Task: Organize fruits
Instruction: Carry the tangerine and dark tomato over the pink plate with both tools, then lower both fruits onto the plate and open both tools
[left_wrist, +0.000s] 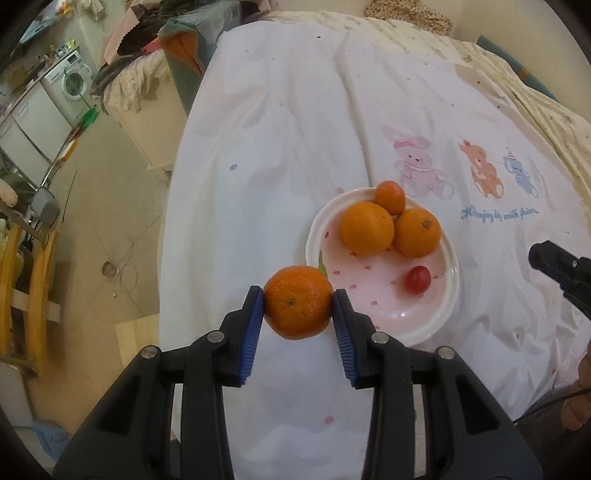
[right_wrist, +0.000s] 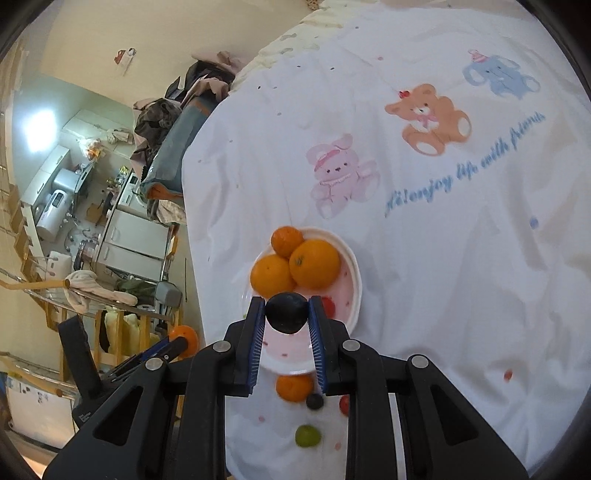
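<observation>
Orange mandarin (left_wrist: 297, 302) sits pinched in the left gripper (left_wrist: 298, 308) beside the pink-spotted white plate (left_wrist: 436, 317); the right gripper (right_wrist: 287, 314) clamps a dark round plum (right_wrist: 286, 312) above it. Either round fruit could slip, roll off the sloping white bedsheet (right_wrist: 443, 258), or knock the piled oranges (right_wrist: 314, 263).

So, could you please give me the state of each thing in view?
Left gripper: shut on tangerine.
Right gripper: shut on dark plum.
Plate: holds three oranges and a red tomato.
Green fruit: loose on the cloth.
</observation>
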